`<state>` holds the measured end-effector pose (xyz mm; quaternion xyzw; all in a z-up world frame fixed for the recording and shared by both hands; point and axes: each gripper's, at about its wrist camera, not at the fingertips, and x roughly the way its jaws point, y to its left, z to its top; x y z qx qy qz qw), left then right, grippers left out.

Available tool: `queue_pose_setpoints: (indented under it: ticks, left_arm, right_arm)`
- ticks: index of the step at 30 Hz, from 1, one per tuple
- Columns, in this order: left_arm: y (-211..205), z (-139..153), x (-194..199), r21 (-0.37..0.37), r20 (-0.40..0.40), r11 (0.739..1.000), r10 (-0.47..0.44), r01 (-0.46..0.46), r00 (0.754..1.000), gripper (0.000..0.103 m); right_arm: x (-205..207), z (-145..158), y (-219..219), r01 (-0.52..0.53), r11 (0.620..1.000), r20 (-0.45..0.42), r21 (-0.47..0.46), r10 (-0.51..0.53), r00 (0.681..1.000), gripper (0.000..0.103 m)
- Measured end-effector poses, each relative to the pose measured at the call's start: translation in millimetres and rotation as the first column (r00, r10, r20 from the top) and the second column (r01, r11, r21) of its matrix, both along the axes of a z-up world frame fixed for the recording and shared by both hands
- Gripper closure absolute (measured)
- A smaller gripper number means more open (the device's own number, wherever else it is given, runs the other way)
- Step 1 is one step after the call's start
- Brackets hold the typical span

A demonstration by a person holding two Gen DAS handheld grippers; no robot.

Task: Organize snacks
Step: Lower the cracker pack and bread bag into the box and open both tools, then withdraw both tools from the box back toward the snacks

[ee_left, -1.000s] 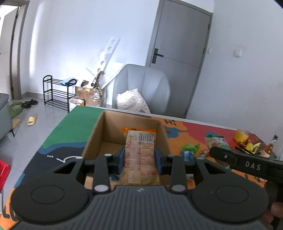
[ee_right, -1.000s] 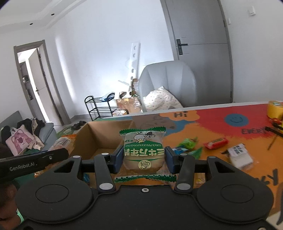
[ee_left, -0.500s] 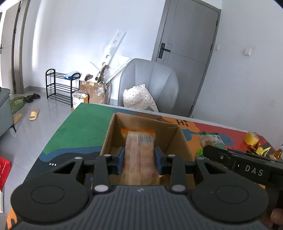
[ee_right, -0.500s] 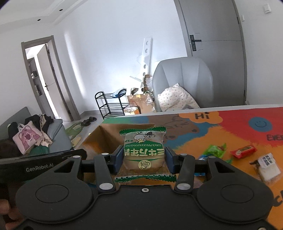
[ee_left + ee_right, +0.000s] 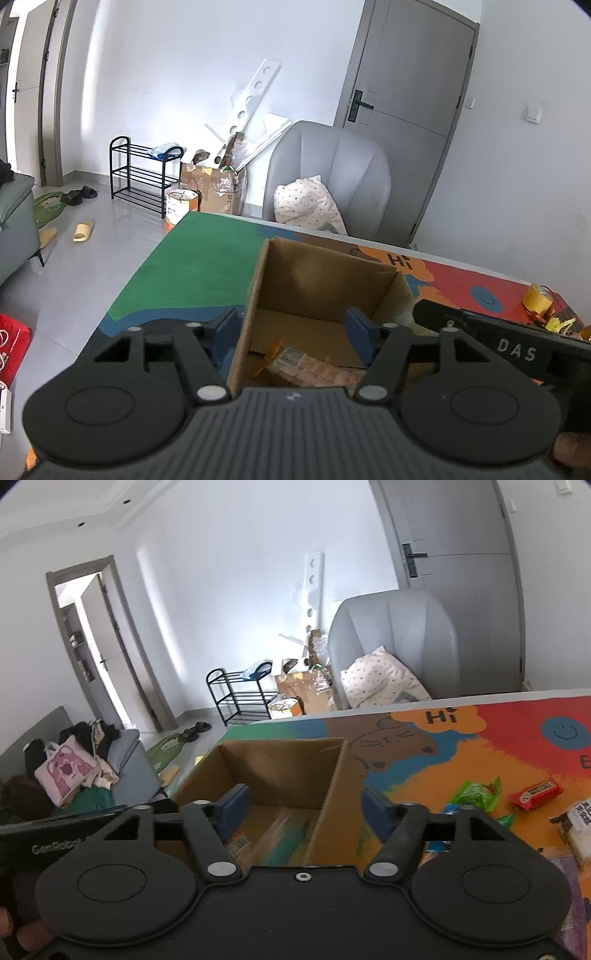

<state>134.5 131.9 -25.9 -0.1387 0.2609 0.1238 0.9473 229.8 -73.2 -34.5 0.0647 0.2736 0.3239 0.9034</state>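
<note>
Past your left gripper (image 5: 291, 330) you see a gray chair (image 5: 328, 177) with a spotted pillow (image 5: 306, 206) behind the table, and a black shoe rack (image 5: 142, 177) off to the left. The box's left wall (image 5: 243, 314) stands right between your left fingers. The right wall (image 5: 330, 794) stands between the fingers of your right gripper (image 5: 308, 806).

Both grippers are spread wide and hold nothing. The cardboard box (image 5: 317, 280) sits just ahead of and below both tools. A tan snack pack (image 5: 306, 369) lies flat on the box floor, under your left gripper. In the right view, blurry packs (image 5: 273, 834) lie in the box below your fingers. More snacks wait on the colorful mat (image 5: 424, 768) to the right of your right gripper: a green wrapper (image 5: 476, 792), a red bar (image 5: 535, 794) and a white pack (image 5: 580, 819).
</note>
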Motion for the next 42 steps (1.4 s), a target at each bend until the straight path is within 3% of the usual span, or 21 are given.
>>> queue_pose_setpoints:
  ticks: [7, 12, 42]
  left_arm:
    - [-12, 1, 0, 0.02, 0.011, 1.0, -0.001, 0.001, 1.0, 0.016]
    - [-20, -1, -1, 0.023, 0.017, 1.0, -0.01, 0.009, 1.0, 0.01]
    - [-110, -5, -6, 0.016, -0.018, 0.985, -0.173, 0.173, 0.985, 0.008]
  right_arm:
    - [1, -1, -24, 0.079, 0.997, 0.0, 0.01, -0.079, 0.997, 0.007]
    - [-1, -4, -42, 0.125, 0.992, 0.005, -0.001, -0.125, 0.992, 0.0]
    - [-32, -11, -159, 0.269, 0.963, -0.031, -0.025, -0.269, 0.963, 0.0]
